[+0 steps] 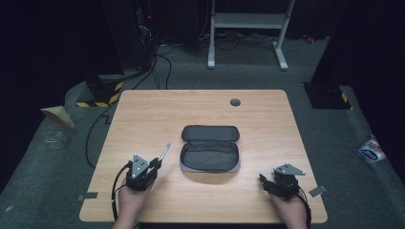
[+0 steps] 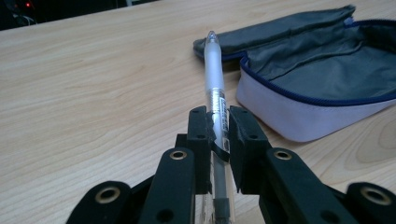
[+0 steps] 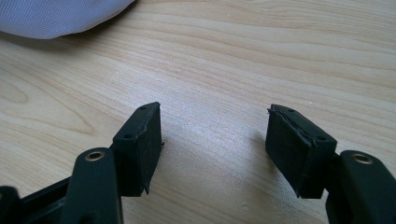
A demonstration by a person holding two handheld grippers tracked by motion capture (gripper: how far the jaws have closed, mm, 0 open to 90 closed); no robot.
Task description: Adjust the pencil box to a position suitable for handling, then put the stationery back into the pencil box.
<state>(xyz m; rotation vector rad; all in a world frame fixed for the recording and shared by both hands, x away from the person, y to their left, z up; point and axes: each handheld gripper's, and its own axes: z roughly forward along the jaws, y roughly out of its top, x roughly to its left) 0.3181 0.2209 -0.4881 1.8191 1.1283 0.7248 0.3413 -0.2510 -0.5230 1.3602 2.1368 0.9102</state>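
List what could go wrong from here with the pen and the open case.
1. The left gripper clamps the pen low on its barrel, so the long free end could pivot or slip.
2. The case lies loose on the table; with the right gripper open and off it, a nudge might slide it.

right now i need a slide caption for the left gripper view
Left claw shut on a translucent pen, its tip aimed toward an open grey pencil case lying on the wooden table.

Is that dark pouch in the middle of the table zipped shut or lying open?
Open. The pouch has its lid folded back flat on the table, baring the grey lining, and nothing can be seen inside it.
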